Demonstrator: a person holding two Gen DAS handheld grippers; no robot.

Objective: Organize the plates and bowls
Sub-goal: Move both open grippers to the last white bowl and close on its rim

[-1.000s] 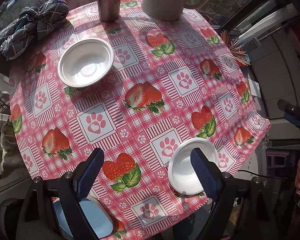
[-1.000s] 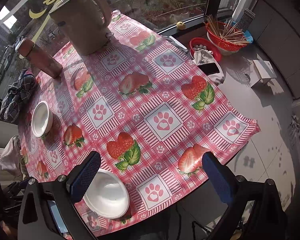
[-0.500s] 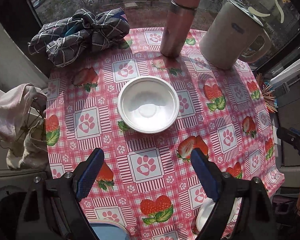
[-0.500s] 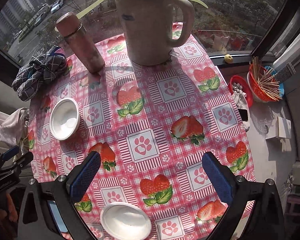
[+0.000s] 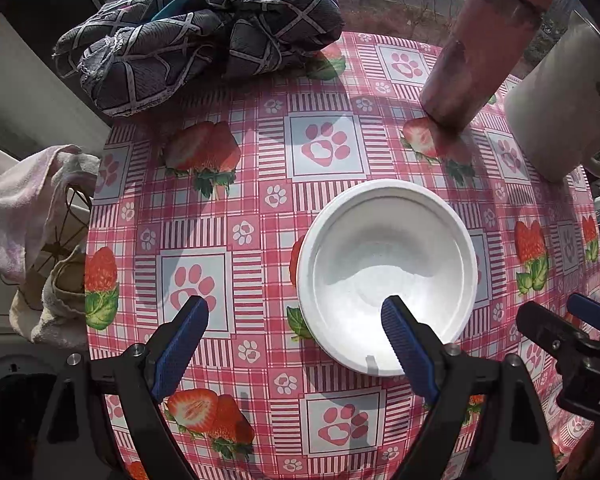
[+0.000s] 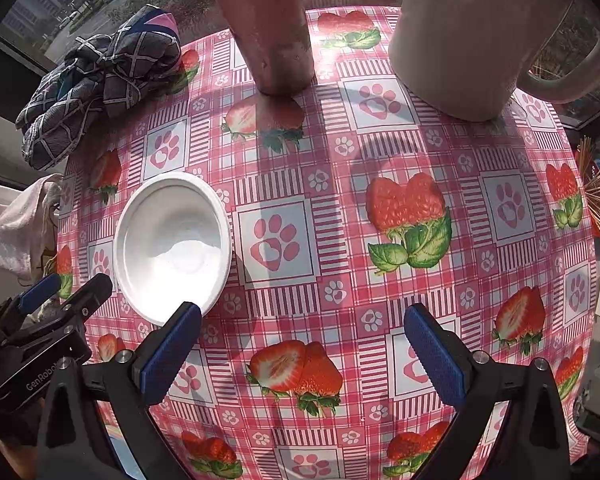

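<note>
A white bowl [image 5: 388, 272] stands upright on the strawberry tablecloth [image 5: 260, 184]. My left gripper [image 5: 296, 320] is open above the table, its right finger over the bowl's near rim, its left finger over bare cloth. The bowl also shows in the right wrist view [image 6: 174, 246], at the left. My right gripper [image 6: 302, 322] is open and empty over the cloth, to the right of the bowl. The left gripper's body [image 6: 40, 328] shows at the lower left of the right wrist view.
A pink metal flask [image 5: 480, 48] and a beige kettle [image 5: 568, 100] stand at the far side. A dark checked cloth bundle [image 5: 196, 28] lies at the far left edge. A pale towel [image 5: 24, 208] hangs off the left side. A skewer holder [image 6: 598, 200] stands right.
Both grippers moved forward and down toward the far bowl, which now looks much larger. The near white bowl and the blue plate have dropped out of view.
</note>
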